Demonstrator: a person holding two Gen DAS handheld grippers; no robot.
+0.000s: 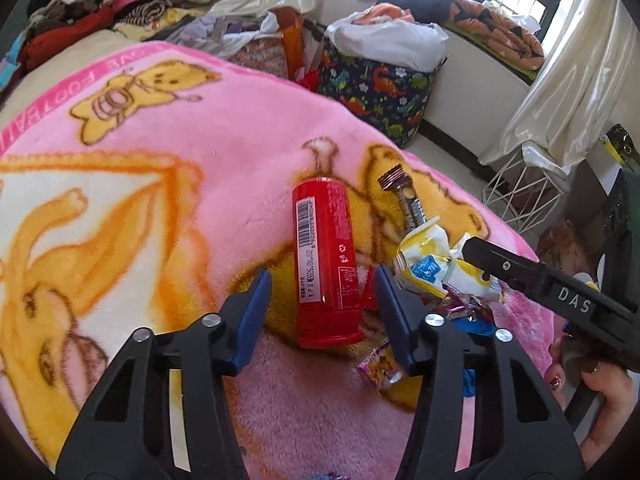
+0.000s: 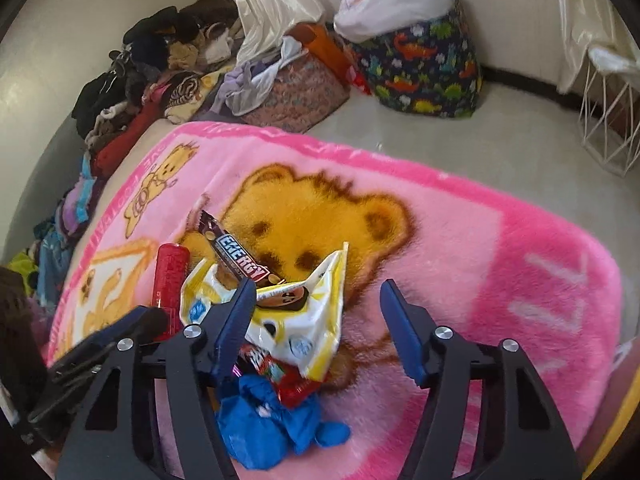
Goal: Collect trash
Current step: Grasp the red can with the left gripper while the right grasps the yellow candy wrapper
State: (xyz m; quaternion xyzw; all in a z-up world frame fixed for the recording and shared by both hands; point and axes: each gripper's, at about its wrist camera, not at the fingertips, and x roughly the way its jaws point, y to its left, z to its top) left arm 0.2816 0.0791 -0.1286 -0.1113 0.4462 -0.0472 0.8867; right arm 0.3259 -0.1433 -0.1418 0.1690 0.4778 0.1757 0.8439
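Can (image 1: 326,258), one; wrappers, several.

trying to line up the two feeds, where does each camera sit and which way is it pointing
Left wrist: sits on the left gripper, looking forward and down along its open fingers at the red can on the pink blanket; the right gripper and the person's right hand show at the right.
Right wrist: sits on the right gripper, looking down at the yellow-white wrapper and blue wrapper; the left gripper shows at the left.
Shared: can, wrappers, blanket, dinosaur-print bag.
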